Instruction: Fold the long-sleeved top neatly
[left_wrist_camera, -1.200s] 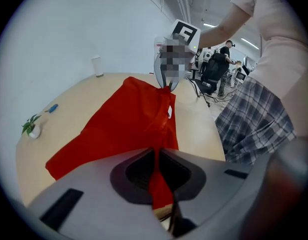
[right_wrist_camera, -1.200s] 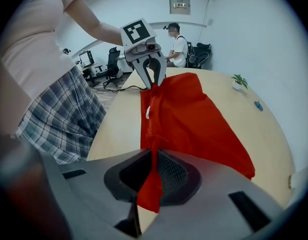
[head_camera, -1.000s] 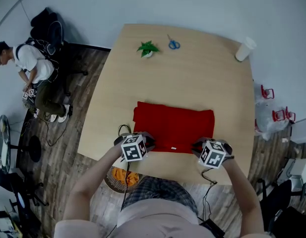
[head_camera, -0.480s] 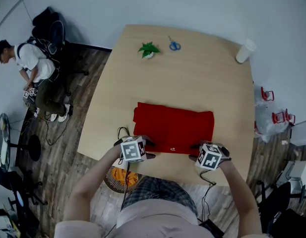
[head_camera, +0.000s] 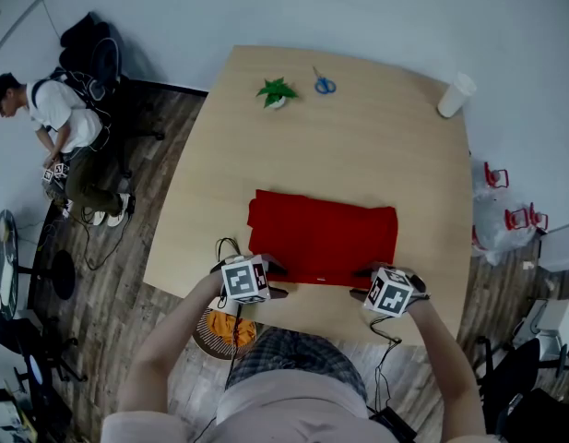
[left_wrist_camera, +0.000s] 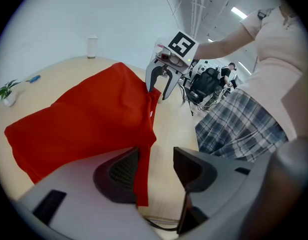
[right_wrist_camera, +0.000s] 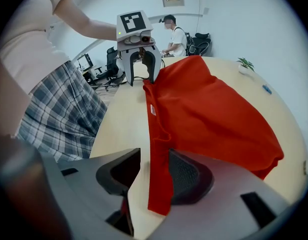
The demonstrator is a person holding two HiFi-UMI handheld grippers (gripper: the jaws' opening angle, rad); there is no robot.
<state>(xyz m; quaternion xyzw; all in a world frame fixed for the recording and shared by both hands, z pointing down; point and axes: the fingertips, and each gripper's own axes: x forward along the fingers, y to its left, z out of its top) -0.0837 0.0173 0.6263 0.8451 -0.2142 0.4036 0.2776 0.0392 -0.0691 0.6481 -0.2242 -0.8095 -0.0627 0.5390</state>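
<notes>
We hold our left tongs and right tongs apart, both having just been opening, with the near hem of the red top loose between each pair; it lies folded on the tabletop.

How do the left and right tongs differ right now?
Left tongs sit at the top's near-left corner, right tongs at its near-right. Left tongs gape a bit wider than the right. Shared: both have just been opening, pads apart, with the red hem loose between them.

No legible text or labels
</notes>
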